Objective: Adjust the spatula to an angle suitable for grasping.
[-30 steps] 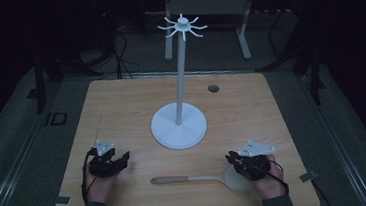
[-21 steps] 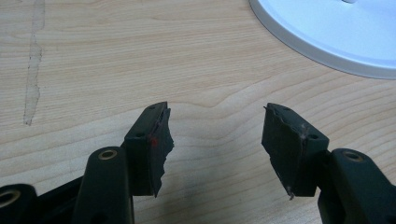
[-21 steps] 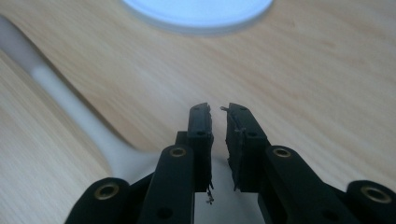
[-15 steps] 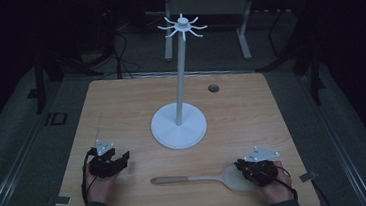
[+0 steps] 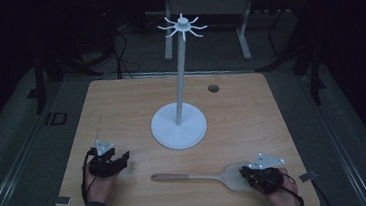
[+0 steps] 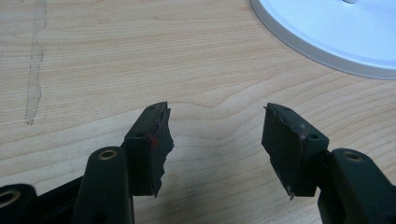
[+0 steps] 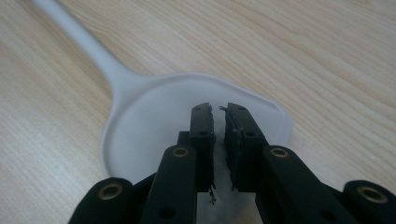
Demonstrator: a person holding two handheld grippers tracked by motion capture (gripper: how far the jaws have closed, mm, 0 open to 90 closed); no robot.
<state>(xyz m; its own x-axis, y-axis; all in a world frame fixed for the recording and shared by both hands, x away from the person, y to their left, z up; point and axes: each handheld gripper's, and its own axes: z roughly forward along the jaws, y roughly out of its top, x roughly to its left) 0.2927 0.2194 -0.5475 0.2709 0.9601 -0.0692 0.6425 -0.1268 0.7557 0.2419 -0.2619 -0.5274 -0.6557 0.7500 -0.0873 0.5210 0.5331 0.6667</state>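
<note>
1. At the left, the left gripper [image 5: 121,160] rested low over the wooden table [image 5: 121,113], held in the person's left hand [image 5: 97,183]. Its jaws stood wide apart with nothing but bare wood between them.
2. Ahead of that gripper and off to its right stood the white stand [image 5: 179,126], its round base flat on the table and its thin pole rising upright to a ring of hooks [image 5: 182,26] at the top. The rim of the base lay near the left gripper's jaws, not touching them.
3. Between the two grippers lay the pale spatula [image 5: 197,176], flat on the wood, its handle pointing toward the left gripper and its broad blade under the right one.
4. At the right, the right gripper [image 7: 219,122] sat over the spatula's blade, held in the person's right hand [image 5: 279,195]. Its jaws had just been closing and stood nearly together, a thin slit between the pads. Whether they pinched the blade's edge I could not tell; the tips hung over the blade's middle.
</note>
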